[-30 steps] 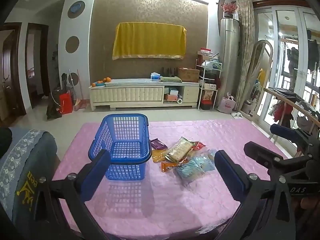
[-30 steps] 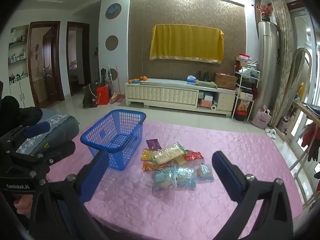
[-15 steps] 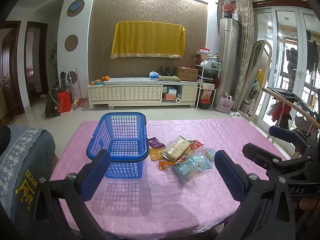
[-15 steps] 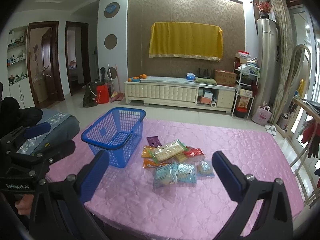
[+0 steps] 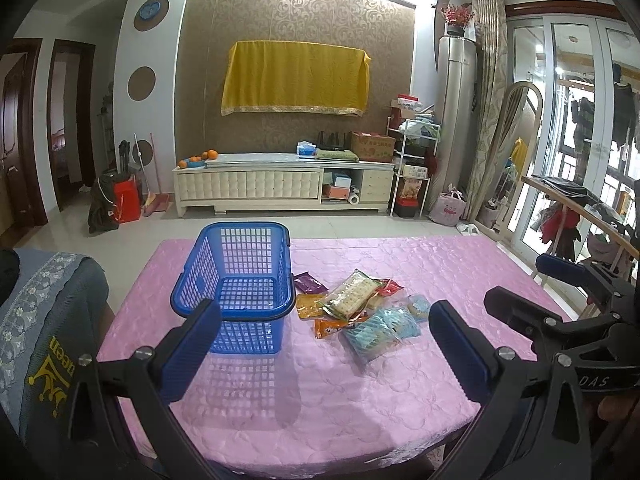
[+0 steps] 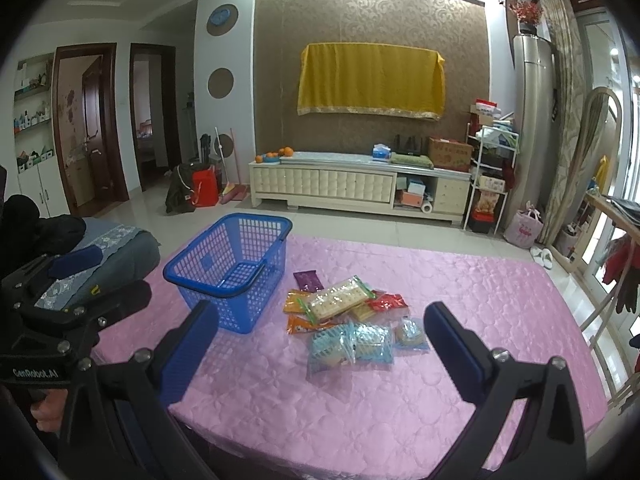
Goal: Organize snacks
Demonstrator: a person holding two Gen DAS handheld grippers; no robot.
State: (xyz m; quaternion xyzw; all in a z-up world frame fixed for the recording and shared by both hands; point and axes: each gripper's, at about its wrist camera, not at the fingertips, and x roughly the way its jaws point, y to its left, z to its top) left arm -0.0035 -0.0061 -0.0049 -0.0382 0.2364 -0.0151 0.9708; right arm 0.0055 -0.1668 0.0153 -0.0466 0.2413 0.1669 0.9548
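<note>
Meanwhile, both grippers hover above the near edge of the pink tablecloth (image 5: 400,392) — the left gripper (image 5: 324,344) and the right gripper (image 6: 320,344) each have their blue-padded jaws spread wide, holding nothing. An empty blue plastic basket (image 5: 236,280) stands upright toward the table's left side. Just to its right lies a loose pile of snack packets (image 6: 348,316) — purple, orange, red, a clear cracker pack and pale blue biscuit bags — overlapping one another, apart from both grippers.

Snack packets (image 6: 347,316) beside blue basket (image 6: 230,268)
</note>
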